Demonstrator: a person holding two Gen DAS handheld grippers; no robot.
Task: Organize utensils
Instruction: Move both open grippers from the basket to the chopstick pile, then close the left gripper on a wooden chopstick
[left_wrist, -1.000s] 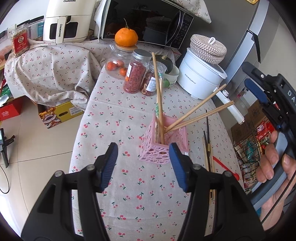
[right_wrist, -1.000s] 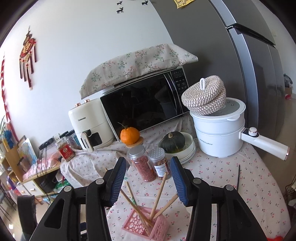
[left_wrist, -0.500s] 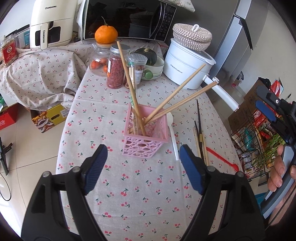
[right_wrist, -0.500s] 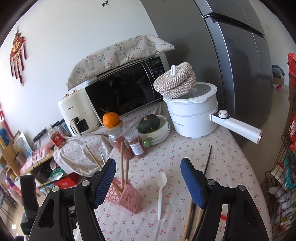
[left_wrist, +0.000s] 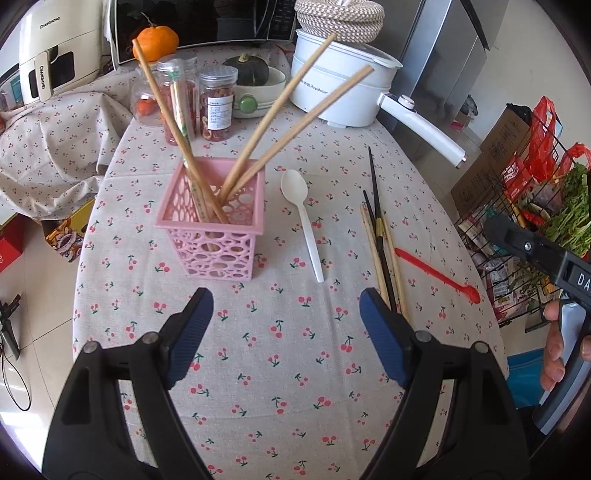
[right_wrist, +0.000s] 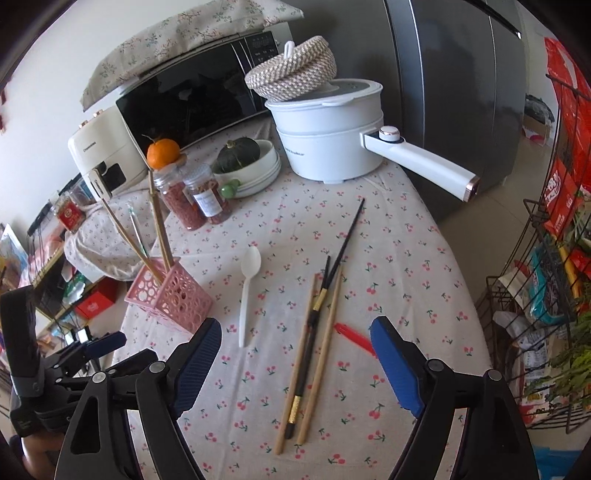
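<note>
A pink lattice basket stands on the cherry-print tablecloth with several wooden chopsticks leaning in it. To its right lie a white plastic spoon, a bundle of loose wooden and black chopsticks and a red plastic utensil. My left gripper hovers open and holds nothing, in front of the basket and the spoon. My right gripper hangs over the loose chopsticks, its jaws opening with nothing pinched between them.
At the back stand a white electric pot with a long handle, spice jars, a bowl holding a dark squash, and a microwave. A wire rack of groceries stands off the table's right edge. A hand grips the right tool.
Both grippers' jaws have spread wider. Both views have tipped down toward the table; the loose chopsticks and spoon now fill the right wrist view, and the basket sits farther left in the left one.
</note>
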